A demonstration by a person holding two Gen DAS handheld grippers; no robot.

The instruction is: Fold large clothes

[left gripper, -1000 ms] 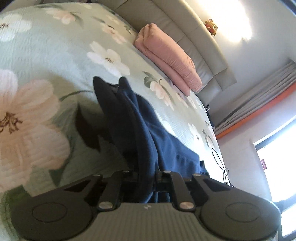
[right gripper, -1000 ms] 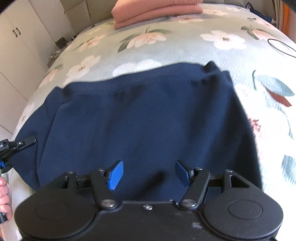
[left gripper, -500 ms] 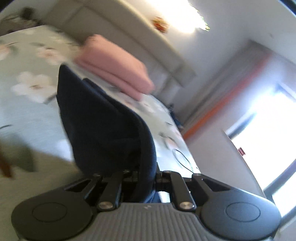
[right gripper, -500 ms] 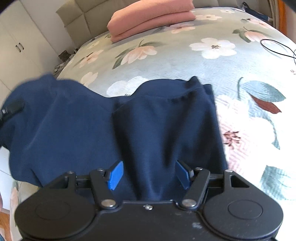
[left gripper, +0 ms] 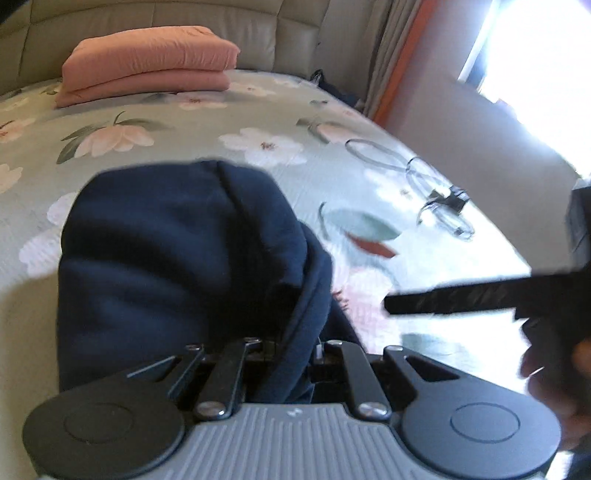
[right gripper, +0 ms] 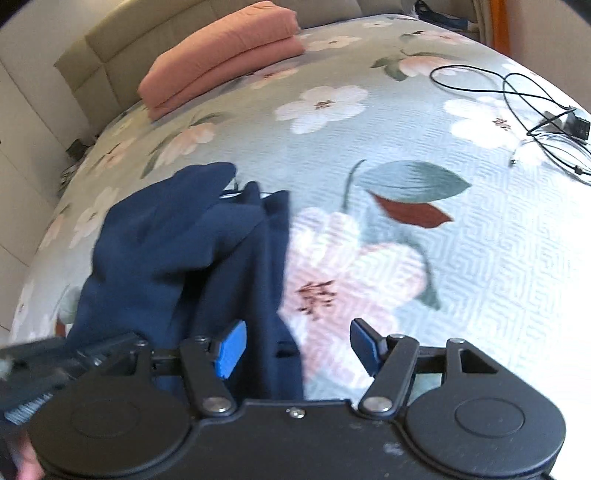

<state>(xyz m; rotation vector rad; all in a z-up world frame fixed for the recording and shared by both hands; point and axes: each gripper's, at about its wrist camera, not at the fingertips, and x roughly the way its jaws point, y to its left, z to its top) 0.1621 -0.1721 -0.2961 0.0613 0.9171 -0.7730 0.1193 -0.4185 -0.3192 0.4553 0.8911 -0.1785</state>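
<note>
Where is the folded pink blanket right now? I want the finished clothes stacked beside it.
The folded pink blanket lies at the far end of the floral bedspread, against the beige headboard, upper left in both views.

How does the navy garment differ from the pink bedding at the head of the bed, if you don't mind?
The navy garment is dark, bunched in loose folds and clamped in the left gripper; the pink bedding is pale, neatly folded in flat layers and untouched. The garment is near the grippers, while the bedding lies by the headboard. Both rest on the floral bedspread.

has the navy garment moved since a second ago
Yes. In the right wrist view the navy garment, then spread wide, has bunched leftward, baring the big pink flower on the bedspread.
</note>
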